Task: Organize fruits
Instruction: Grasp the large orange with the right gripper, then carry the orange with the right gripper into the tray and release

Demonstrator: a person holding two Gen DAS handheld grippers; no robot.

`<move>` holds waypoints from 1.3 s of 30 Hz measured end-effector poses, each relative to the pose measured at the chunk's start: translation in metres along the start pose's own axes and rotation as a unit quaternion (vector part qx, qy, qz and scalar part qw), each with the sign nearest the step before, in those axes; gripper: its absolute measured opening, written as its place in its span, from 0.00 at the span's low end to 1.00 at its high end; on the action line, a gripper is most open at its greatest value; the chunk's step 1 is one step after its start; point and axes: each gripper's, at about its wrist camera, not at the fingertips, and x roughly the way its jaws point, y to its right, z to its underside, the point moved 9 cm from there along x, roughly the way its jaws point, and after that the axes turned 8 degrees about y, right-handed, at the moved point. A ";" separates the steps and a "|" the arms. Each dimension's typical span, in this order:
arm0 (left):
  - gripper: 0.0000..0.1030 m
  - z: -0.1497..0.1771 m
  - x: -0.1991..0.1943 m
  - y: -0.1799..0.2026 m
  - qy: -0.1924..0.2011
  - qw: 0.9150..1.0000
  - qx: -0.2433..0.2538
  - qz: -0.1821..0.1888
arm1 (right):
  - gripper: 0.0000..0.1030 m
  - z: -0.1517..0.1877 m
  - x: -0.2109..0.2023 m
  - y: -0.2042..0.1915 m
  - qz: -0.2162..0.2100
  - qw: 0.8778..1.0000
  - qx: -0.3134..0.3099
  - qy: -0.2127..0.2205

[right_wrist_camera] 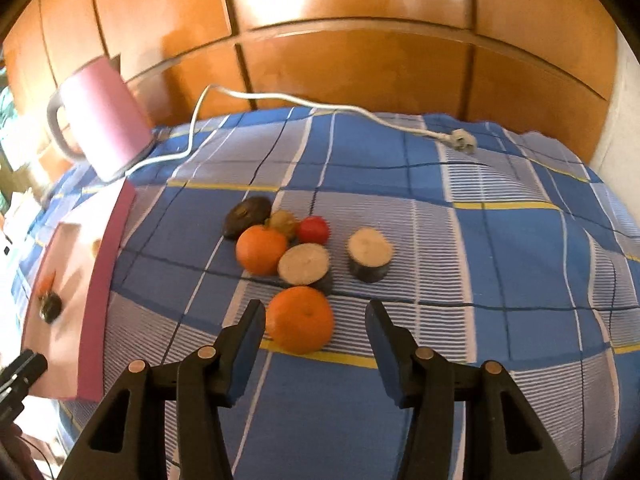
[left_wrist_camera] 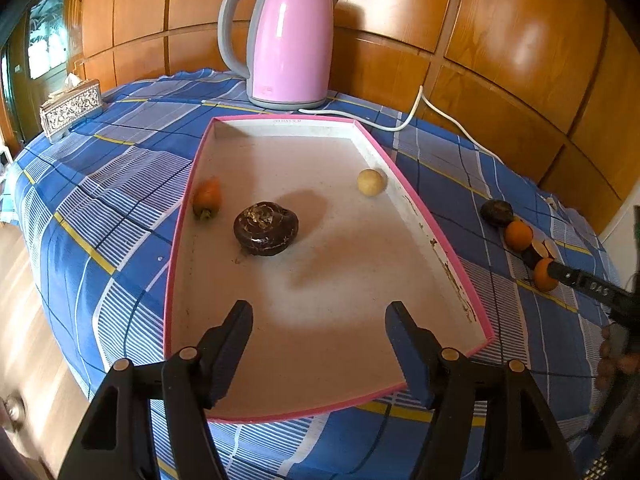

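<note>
We are seeing the left claw (left_wrist_camera: pixel 320 344) hanging wide open over the near end of the pink-rimmed tray (left_wrist_camera: pixel 416 204), holding nothing. In the tray are lying a dark brown round fruit (left_wrist_camera: pixel 266 229) near the middle, a small orange-red fruit (left_wrist_camera: pixel 208 199) against the left wall, and a pale yellow ball-like fruit (left_wrist_camera: pixel 372 182) near the right wall. Small print is sitting on the tray's far inner wall, too tiny to read.

The right claw (right_wrist_camera: pixel 316 340) is also spread wide, empty, its jaws reaching either side of the near orange (right_wrist_camera: pixel 300 319); the left pad looks just beside it, and we cannot tell if it is touching. Behind it on the blue checked tabletop cloth (right_wrist_camera: pixel 500 240) are clustering another orange (right_wrist_camera: pixel 262 249), two cut pale-faced dark pieces (right_wrist_camera: pixel 304 266) (right_wrist_camera: pixel 369 254), a red fruit (right_wrist_camera: pixel 314 230), a brownish one (right_wrist_camera: pixel 283 222) and a dark one (right_wrist_camera: pixel 247 216).

A pink kettle (left_wrist_camera: pixel 290 40) is standing behind the tray, its red label unreadable, its white cord (right_wrist_camera: pixel 304 104) trailing to a loose plug. A silver tissue box (left_wrist_camera: pixel 72 108) is sitting far left. Letters on the right claw's finger, seen from the left wrist camera, are reading roughly "DAS".
</note>
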 end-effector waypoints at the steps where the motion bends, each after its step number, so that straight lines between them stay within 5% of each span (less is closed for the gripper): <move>1: 0.68 0.000 0.000 0.000 0.000 1.000 0.000 0.000 | 0.51 0.002 0.002 -0.001 0.002 1.000 0.000 -0.006; 17: 0.73 0.002 0.002 -0.005 -0.007 1.000 -0.009 -0.004 | 0.38 0.013 0.013 -0.014 0.005 0.999 -0.029 -0.020; 39: 0.74 -0.009 -0.016 -0.037 0.022 0.998 -0.054 -0.030 | 0.38 0.007 -0.015 -0.103 -0.103 0.991 -0.086 -0.002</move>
